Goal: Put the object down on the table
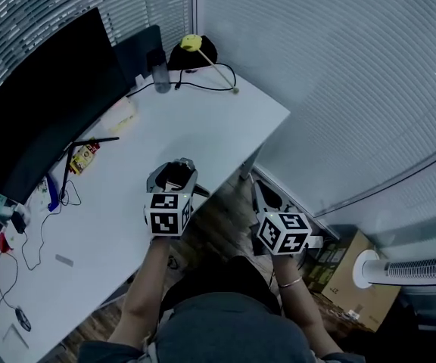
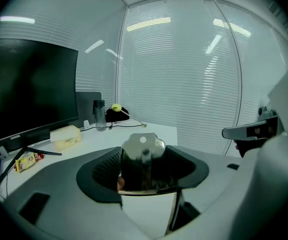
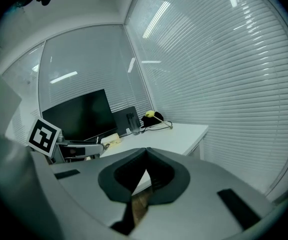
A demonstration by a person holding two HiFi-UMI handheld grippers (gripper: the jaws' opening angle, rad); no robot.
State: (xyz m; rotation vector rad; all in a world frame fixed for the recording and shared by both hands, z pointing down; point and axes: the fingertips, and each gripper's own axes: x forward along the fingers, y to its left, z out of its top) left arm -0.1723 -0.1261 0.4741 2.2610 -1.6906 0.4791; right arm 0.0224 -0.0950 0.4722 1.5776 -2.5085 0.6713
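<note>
My left tongs are clamped on a glossy dark pouch, held over the near edge of the bench. It looks light, thin and slippery (foil, I'd guess), so a grip low across its body suits. My right tongs are pressed together, empty.

One tabletop carries one monitor, one water bottle, one yellow-headed stick, one pale box and one snack packet. There are two hand-held grippers, the left hand-held gripper and the right hand-held gripper, and one shiny dark object. On the floor stand one cardboard box and one white fan.
</note>
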